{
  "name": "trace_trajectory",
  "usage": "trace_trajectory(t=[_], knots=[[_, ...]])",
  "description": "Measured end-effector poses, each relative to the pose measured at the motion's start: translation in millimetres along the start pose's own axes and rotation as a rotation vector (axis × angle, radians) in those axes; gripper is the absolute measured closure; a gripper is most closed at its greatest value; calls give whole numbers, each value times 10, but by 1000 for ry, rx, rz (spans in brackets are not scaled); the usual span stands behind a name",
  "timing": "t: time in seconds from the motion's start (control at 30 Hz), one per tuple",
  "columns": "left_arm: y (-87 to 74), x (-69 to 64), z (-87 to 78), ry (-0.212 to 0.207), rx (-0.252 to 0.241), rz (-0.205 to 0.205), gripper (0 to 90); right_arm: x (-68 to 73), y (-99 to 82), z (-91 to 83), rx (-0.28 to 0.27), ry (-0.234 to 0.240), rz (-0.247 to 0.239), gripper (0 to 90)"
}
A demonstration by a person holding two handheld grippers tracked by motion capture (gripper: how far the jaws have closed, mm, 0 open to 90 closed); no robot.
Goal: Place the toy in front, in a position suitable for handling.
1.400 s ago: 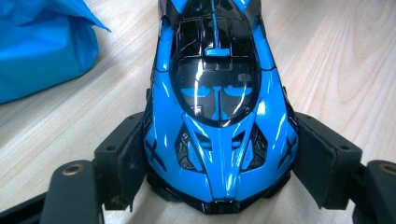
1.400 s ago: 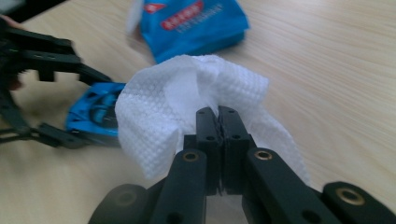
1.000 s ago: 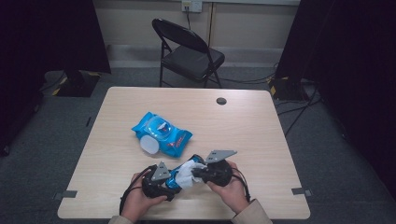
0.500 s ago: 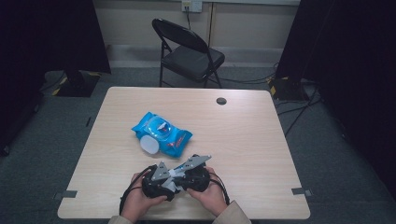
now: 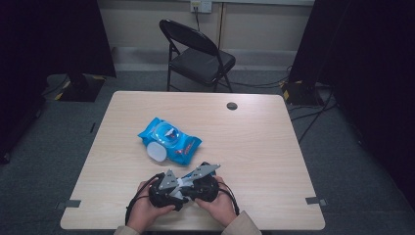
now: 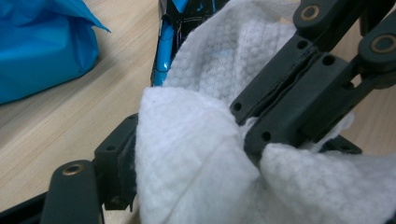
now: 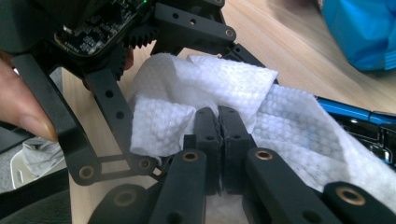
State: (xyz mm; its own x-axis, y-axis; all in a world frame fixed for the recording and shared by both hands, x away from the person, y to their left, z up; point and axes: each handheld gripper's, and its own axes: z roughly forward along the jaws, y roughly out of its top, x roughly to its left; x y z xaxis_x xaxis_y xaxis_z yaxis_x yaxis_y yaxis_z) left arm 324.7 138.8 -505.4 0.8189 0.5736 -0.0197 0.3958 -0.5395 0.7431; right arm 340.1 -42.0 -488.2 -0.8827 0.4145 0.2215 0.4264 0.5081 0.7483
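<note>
Right gripper view: right gripper [image 7: 219, 122] pinching wipe [image 7: 224, 88].

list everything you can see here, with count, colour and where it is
wipe: 1, white, near table edge, between the two tools
wipes pack: 1, blue, round white lid flipped open beside it, left of table middle
phone-like device: 1, black with blue edge, partly under the wipe
table: 1, light wood, centre of room
cable hole: 1, dark, far side of the table
folding chair: 1, black, beyond the table
floor cables: several, black, right of the table
left tool: 1, black, jaws wide around a bunch of the wipe
right tool: 1, black, jaws shut on the wipe
hands: 2, at the near edge, one behind each tool
</note>
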Motion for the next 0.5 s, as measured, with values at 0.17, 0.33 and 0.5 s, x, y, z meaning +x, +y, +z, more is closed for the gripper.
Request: trace_trajectory(t=[0.17, 0.33, 0.5], knots=[[2, 2, 1, -1, 1, 2, 251, -14, -21, 3, -14, 7, -12, 886], [1, 0, 1, -1, 0, 2, 254, -17, -29, -3, -19, 9, -2, 886], [2, 5, -1, -1, 1, 5, 254, -31, -23, -29, -18, 2, -5, 885]])
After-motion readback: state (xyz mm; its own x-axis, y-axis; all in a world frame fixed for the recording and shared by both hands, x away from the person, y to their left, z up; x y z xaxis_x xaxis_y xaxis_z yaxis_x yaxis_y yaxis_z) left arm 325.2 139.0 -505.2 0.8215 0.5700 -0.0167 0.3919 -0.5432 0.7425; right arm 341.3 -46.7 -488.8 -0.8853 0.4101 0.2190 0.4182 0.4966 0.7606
